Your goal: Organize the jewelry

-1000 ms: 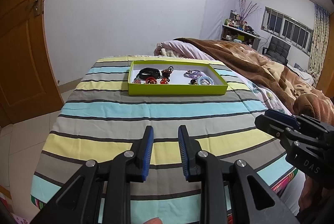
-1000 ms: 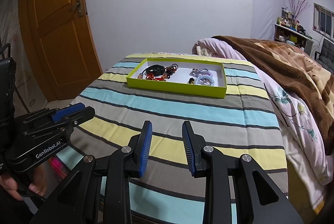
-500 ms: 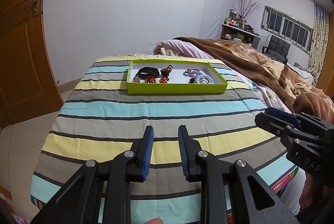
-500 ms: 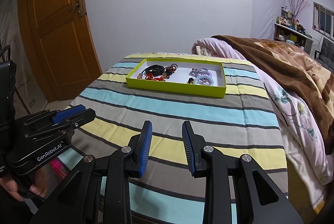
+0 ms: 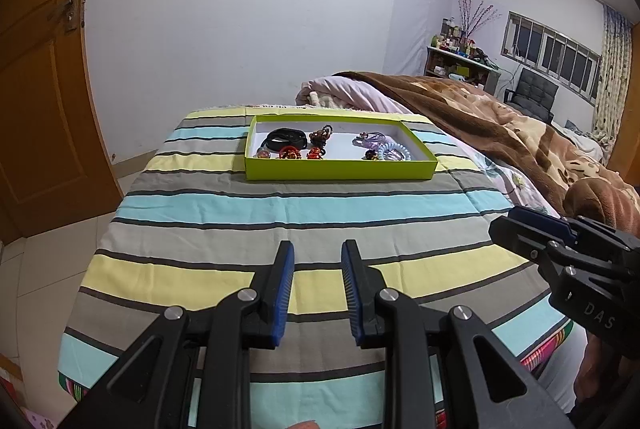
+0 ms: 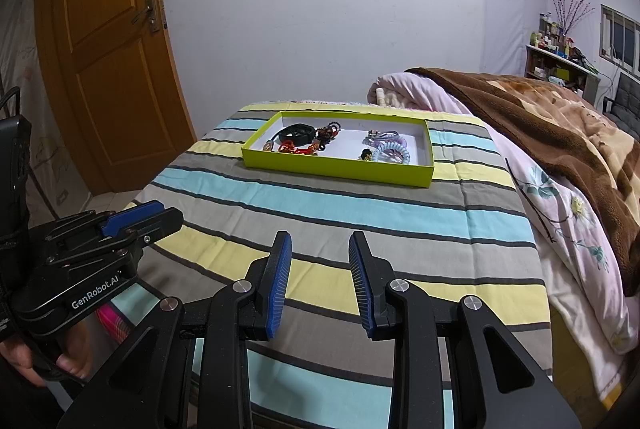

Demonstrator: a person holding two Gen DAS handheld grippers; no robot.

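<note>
Lying well beyond both parted jaws, the jewelry tray (image 5: 340, 173).

Jewelry pieces (image 5: 316, 145) in the green tray (image 5: 340, 173) are too small to identify

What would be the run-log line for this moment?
left gripper: open, empty | right gripper: open, empty | both over striped cloth | jewelry in green tray, untouched
</note>
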